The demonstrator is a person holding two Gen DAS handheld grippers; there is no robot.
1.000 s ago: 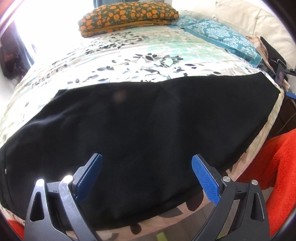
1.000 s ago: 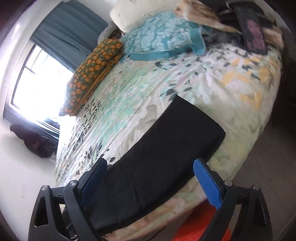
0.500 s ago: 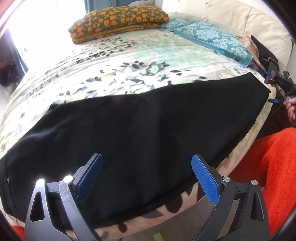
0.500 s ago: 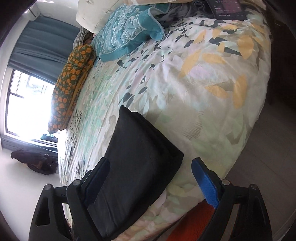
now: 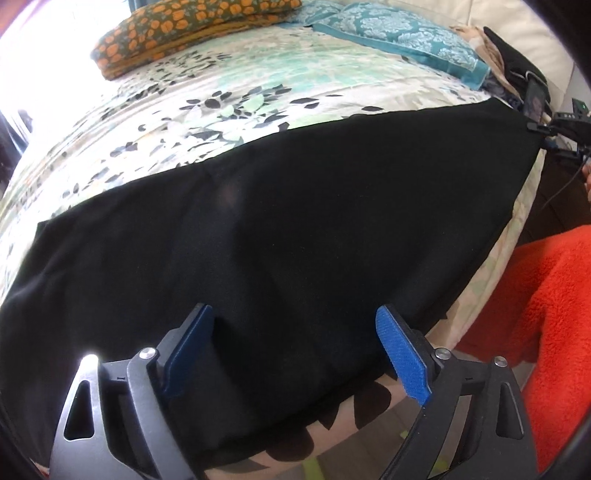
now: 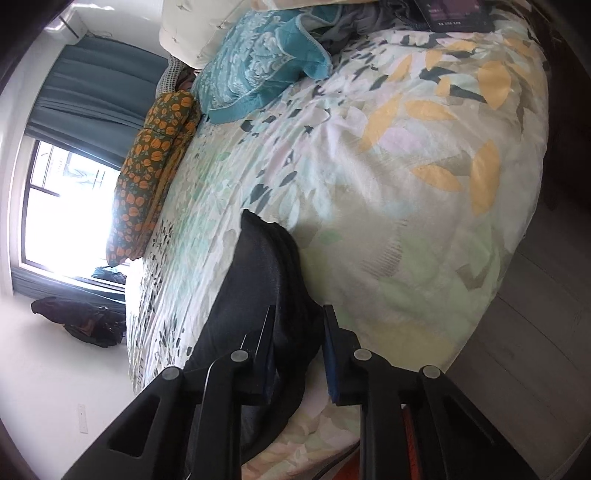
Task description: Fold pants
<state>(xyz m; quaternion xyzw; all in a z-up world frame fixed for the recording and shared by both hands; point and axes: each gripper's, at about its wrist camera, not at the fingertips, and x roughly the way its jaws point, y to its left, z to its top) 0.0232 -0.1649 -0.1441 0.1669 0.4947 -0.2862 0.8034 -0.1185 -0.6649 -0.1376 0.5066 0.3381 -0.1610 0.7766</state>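
Black pants (image 5: 277,229) lie flat across the near edge of the floral bedspread (image 5: 207,92). My left gripper (image 5: 295,343) is open and hovers over the pants' near edge. In the right wrist view the pants' end (image 6: 273,280) is bunched and lifted between the fingers of my right gripper (image 6: 299,350), which is shut on it. The right gripper also shows at the far right in the left wrist view (image 5: 554,127), at the pants' end corner.
An orange-patterned pillow (image 5: 192,29) and a teal pillow (image 5: 399,40) lie at the back of the bed. A dark tablet (image 6: 458,14) lies near the bed's corner. An orange fleece (image 5: 546,325) is at the right. The floor (image 6: 535,295) lies beside the bed.
My right gripper moved in over the pants' end and closed on it, bunching the fabric. My left gripper edged closer over the pants and stayed open.
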